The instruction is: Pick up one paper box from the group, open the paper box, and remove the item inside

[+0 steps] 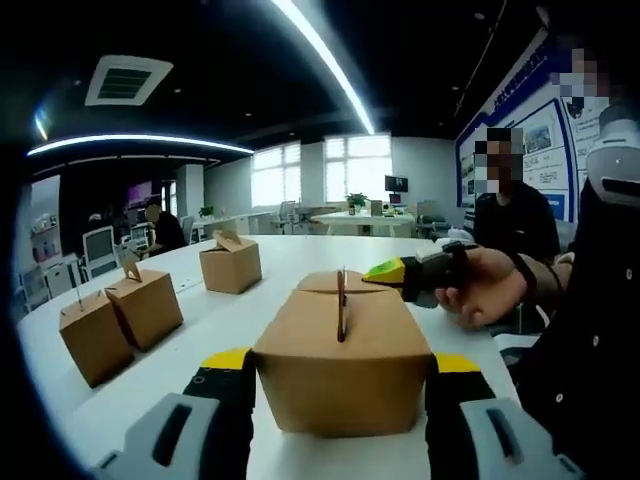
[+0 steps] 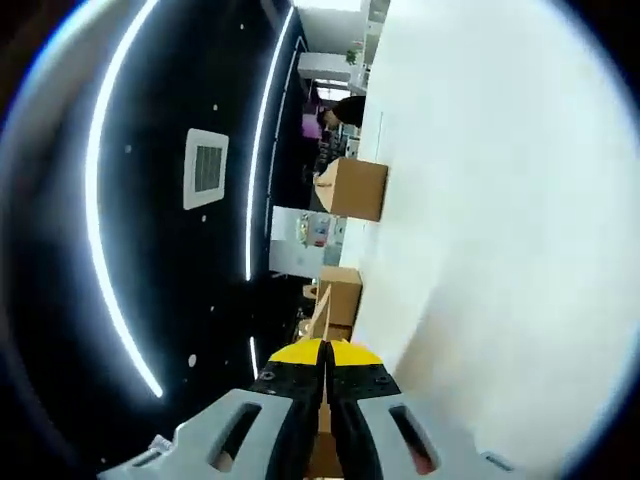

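We see our left gripper (image 1: 340,385) clamping a brown paper box with a handle tab (image 1: 342,368) from both sides, above the white table (image 1: 290,255). Our right gripper (image 1: 395,271), held in a hand (image 1: 487,285), reaches in level from the right to the box's top edge; its jaws are pressed together (image 2: 325,372).

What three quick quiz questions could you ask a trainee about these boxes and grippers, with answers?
1. True or false: the left gripper's jaws sit on either side of a paper box.
2. How many other boxes stand on the white table in the left gripper view? A one, B three, C five.
3. Fill in: the right gripper reaches toward that box's ____.
Key: 1 true. 2 B. 3 top.
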